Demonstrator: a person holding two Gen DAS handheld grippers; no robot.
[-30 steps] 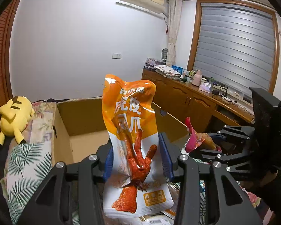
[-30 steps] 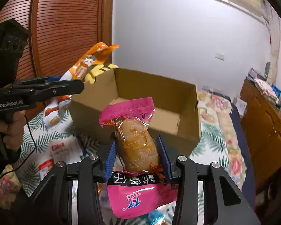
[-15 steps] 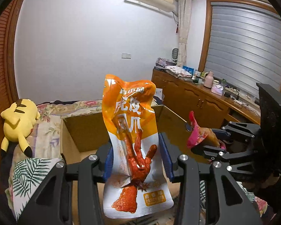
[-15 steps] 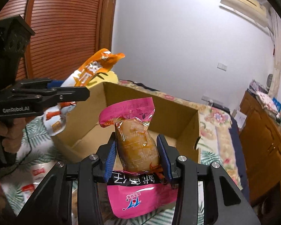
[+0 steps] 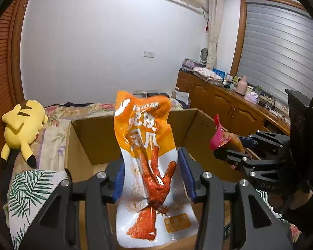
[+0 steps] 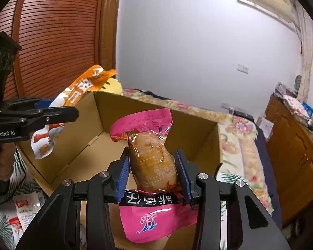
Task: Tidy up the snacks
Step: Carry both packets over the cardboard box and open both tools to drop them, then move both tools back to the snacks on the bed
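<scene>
plush toy (image 5: pixel 20 129) beside cardboard box (image 5: pixel 83 143)

Each claw is matte black plastic linkage with silver round screws and blue ribbed pads (image 5: pixel 184 175). The left claw (image 6: pixel 58 112) bears white "GenRobot.AI" lettering; a black cable trails below.
</scene>
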